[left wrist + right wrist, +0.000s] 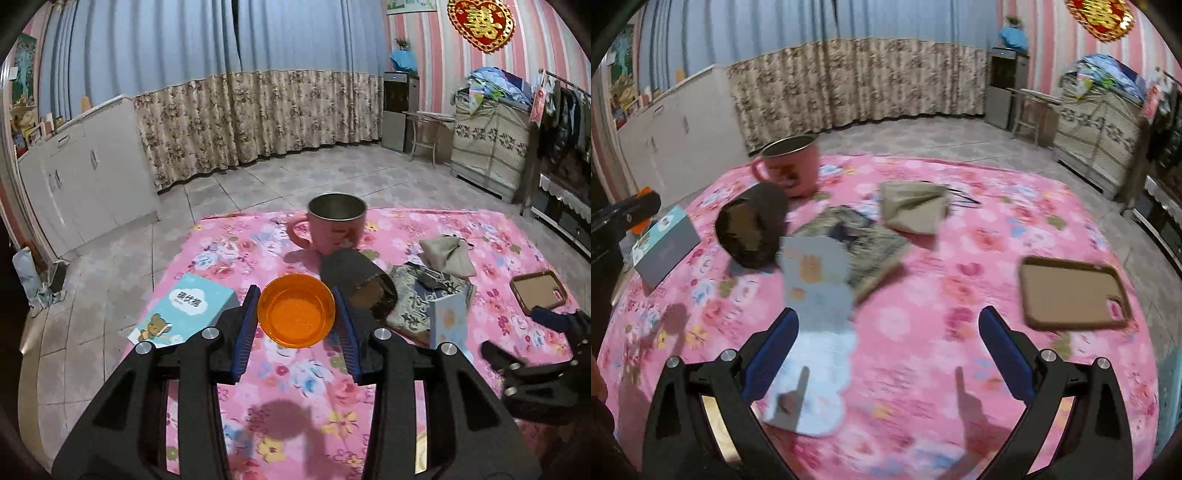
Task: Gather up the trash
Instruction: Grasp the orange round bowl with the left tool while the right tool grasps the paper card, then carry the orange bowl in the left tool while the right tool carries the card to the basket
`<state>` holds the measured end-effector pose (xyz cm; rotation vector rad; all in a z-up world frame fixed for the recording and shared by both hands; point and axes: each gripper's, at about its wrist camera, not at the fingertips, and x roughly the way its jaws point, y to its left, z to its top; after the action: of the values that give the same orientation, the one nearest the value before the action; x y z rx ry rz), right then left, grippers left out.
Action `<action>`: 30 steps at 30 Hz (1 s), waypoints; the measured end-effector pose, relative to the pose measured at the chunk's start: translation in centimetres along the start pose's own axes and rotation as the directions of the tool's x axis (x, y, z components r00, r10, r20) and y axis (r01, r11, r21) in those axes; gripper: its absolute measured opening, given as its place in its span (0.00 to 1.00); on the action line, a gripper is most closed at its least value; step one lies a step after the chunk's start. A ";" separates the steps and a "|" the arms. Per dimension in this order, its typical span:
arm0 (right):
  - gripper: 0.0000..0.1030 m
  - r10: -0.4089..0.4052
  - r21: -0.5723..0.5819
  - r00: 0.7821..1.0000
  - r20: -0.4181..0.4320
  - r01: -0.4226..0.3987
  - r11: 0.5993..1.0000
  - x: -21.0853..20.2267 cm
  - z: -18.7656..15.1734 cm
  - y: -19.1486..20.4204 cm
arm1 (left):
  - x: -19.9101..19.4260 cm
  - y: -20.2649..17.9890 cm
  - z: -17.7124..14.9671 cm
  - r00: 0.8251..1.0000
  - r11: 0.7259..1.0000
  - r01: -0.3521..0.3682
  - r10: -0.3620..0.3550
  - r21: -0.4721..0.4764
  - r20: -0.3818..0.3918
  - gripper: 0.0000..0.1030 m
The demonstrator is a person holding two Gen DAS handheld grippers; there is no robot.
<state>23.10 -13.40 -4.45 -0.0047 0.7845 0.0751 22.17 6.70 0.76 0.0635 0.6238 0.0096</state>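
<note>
Gripping orange bowl (296, 311) w/ left tongs (297, 325), right tongs (888, 354) wide, empty, right view blurred

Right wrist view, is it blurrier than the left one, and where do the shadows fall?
Right wrist view: motion-smeared, the phone case and pale blue card soft-edged, finger shadows on the cloth near the camera. Left wrist view: sharp, the orange bowl crisp between the fingers, its shadow on the cloth below; both bend at the edges.

On the table (406, 229) the mug (334, 225) stands farthest back, the tipped cup (354, 280) before it, a box (184, 314) left, a folded cloth (447, 254) and phone case (537, 291) right (well apart).
</note>
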 end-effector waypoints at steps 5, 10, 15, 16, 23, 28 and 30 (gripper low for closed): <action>0.93 0.022 -0.008 0.999 -0.047 -0.022 1.000 2.1 0.8 2.2 | 0.7 0.8 -0.1 1.000 1.000 0.004 -0.005 -0.021 -0.031 0.38; 0.91 0.010 -0.050 0.997 -0.070 -0.014 0.999 3.2 1.4 3.4 | 1.2 1.4 -0.5 0.997 0.998 0.022 -0.025 -0.052 -0.068 0.38; 0.53 0.036 -0.063 0.994 -0.106 -0.043 0.997 4.1 1.4 3.6 | 1.3 1.5 -0.6 0.997 0.998 0.026 -0.030 -0.062 -0.067 0.38; 0.51 0.045 -0.063 0.993 -0.109 -0.052 0.997 4.2 1.4 3.6 | 1.2 1.6 -0.6 0.997 0.998 0.026 -0.031 -0.063 -0.066 0.38; 0.51 0.078 -0.014 0.996 -0.049 -0.078 0.997 1.7 0.9 1.9 | 1.6 1.3 -0.5 0.996 0.998 0.015 -0.019 -0.053 -0.084 0.38; 0.51 0.069 0.030 0.997 0.047 -0.070 0.997 -2.4 1.1 -1.7 | 1.2 0.4 -0.3 0.998 1.000 0.008 -0.009 -0.028 -0.061 0.38; 0.51 0.067 0.050 0.996 0.061 -0.070 0.996 -3.4 1.0 -3.4 | 0.7 -0.3 -0.2 0.999 1.000 0.006 -0.006 -0.012 -0.043 0.38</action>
<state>21.66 -16.94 -1.40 0.0732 0.7272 0.1194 22.62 6.39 0.18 0.0504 0.6667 0.0087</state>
